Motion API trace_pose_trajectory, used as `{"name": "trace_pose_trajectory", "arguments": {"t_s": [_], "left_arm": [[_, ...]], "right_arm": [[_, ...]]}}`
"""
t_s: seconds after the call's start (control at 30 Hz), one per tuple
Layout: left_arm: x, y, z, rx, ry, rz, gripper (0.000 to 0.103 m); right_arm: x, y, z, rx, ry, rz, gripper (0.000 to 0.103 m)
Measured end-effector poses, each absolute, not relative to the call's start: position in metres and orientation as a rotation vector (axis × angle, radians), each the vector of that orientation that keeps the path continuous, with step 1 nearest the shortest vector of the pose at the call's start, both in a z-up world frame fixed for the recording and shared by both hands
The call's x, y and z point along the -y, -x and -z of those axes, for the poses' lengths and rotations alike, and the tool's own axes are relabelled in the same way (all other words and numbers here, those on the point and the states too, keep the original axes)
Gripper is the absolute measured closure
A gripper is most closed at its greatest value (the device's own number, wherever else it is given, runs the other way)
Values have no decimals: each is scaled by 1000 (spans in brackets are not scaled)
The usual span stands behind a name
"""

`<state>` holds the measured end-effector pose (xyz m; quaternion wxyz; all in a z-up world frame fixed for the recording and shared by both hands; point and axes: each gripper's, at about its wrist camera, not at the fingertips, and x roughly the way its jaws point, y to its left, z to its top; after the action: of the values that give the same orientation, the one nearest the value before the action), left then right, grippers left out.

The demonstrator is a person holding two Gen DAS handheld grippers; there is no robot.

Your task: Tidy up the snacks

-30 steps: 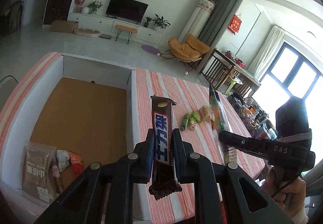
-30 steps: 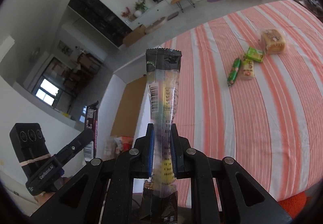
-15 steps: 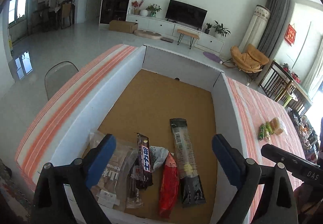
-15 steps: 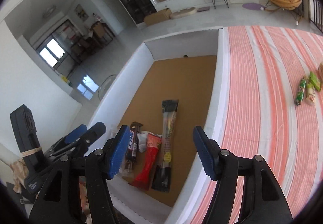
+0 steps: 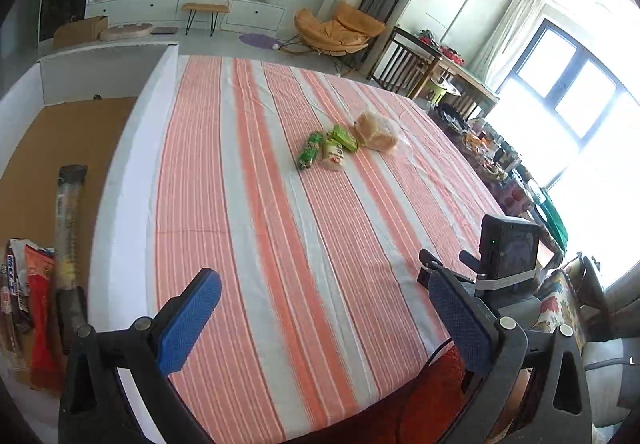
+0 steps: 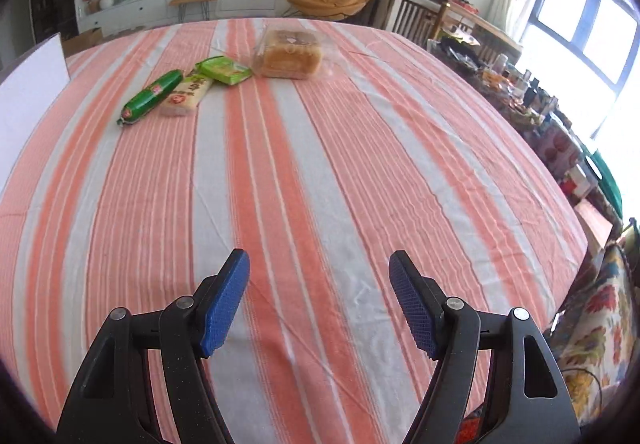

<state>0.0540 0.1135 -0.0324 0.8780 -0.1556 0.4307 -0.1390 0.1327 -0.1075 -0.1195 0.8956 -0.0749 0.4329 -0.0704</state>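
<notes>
Both grippers, left (image 5: 324, 320) & right (image 6: 319, 300), just spread wide, nothing between. Bread pack (image 6: 289, 54) w/ three small snacks near table's (image 6: 360, 180) far edge; soft, light, crushable, so pinch gently across sides

Daylight is pouring in from the window (image 5: 576, 92) on the right, blowing out to pure white there in the left wrist view and washing out the curtain (image 5: 508, 28) beside it. The same window (image 6: 588, 20) is glaring less in the right wrist view. The striped cloth (image 6: 320, 164) is sitting evenly lit, bright, with only faint soft shadows under the snacks (image 6: 192, 84). Fisheye distortion is bending the surface edges and walls into curves, and black vignetting is eating all corners. The far room is looking slightly soft; the fingers (image 6: 224, 304) are staying sharp. No motion blur is showing.
</notes>
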Motion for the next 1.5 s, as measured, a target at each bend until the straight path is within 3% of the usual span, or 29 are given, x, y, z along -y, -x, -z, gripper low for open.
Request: {"name": "trace_pose_trajectory", "arguments": {"t_s": [0.17,0.5,1.27,1.5], "left_arm": [[-59,-88,78,-960,208,224,0],[-45,-140,135,-948,9,64,1],[-38,-143,138,-952,-31,60,0],[-41,-157,135,-1078,-45,109,0]], "right_arm": [[135,-131,128,-896,88,144,28],[160,-130,138,-916,-70,120,20],[159,-132,140,-918,-72,118,13],[158,-132,140,-918,-72,118,13]]}}
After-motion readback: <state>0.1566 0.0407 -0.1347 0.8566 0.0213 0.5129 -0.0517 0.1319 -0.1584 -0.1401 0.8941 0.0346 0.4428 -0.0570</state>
